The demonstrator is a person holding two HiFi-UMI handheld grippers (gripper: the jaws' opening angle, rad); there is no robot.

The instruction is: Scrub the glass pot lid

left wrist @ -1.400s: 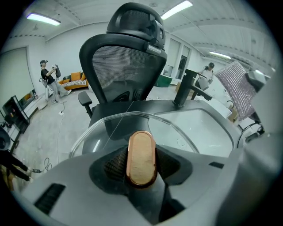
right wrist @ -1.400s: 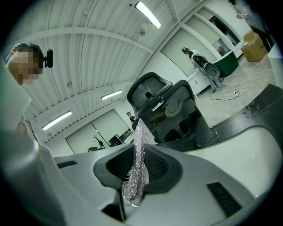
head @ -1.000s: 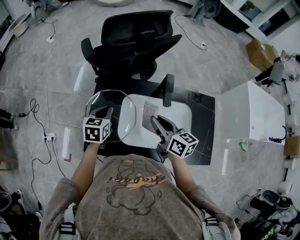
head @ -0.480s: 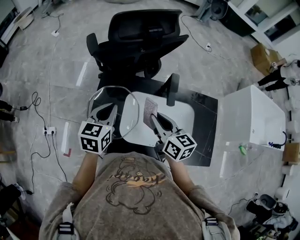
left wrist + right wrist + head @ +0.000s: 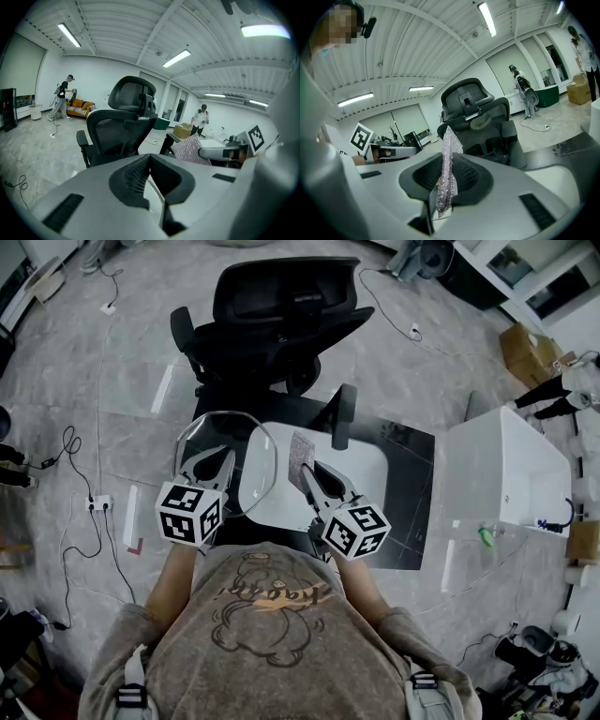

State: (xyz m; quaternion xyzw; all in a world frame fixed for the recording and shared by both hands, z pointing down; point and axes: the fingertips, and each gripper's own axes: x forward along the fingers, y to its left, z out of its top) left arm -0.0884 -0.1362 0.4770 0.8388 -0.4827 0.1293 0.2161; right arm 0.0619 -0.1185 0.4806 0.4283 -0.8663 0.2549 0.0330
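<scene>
Your left gripper [image 5: 216,460] clamps the round, clear glass lid [image 5: 253,474] by its thin rim; your right gripper [image 5: 312,474] pinches a glittery, silvery scrub cloth [image 5: 300,450].

The left gripper [image 5: 212,463] is holding the glass lid [image 5: 251,460]; beside it, the right gripper [image 5: 312,474] is gripping a scouring pad [image 5: 302,448].
</scene>
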